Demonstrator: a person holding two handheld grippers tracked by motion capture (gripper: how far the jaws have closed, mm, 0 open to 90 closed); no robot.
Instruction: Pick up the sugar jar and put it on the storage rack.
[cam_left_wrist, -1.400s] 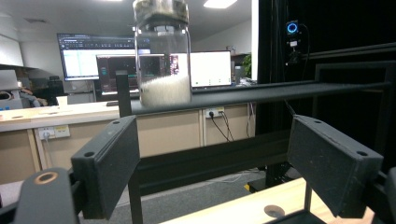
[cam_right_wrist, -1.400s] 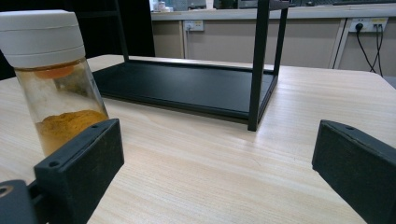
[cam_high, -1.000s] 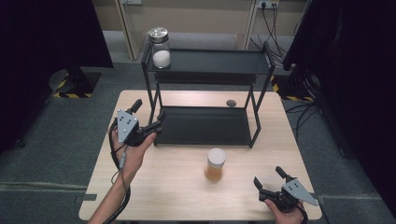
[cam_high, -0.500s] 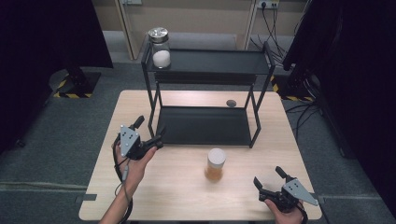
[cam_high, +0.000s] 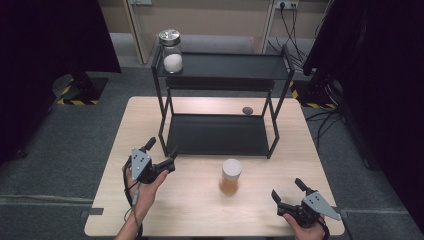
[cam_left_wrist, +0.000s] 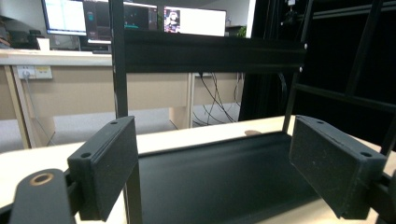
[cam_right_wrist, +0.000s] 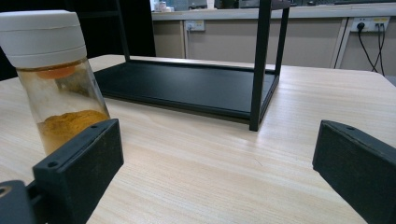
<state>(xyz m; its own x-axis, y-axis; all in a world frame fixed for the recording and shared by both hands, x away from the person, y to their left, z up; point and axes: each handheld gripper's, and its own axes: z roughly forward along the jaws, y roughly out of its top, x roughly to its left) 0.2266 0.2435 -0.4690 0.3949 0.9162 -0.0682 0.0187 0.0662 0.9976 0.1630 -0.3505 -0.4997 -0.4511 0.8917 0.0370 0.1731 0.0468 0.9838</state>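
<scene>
My right gripper (cam_high: 289, 196) rests with its jaws spread and nothing between them, low over the table (cam_high: 200, 220) at its near right corner; the jar (cam_right_wrist: 53, 74), white-capped and part full of yellow powder, stands upright ahead and to the left of the left jaw, apart from it. My left gripper (cam_high: 163, 155), jaws likewise released and bare, faces the near left post of the rack (cam_high: 215, 135). A second jar (cam_high: 171, 52) stands on the rack's top shelf, well apart from both.

Left claw (cam_high: 161, 156) drawn back from rack (cam_high: 215, 134), lower.
</scene>
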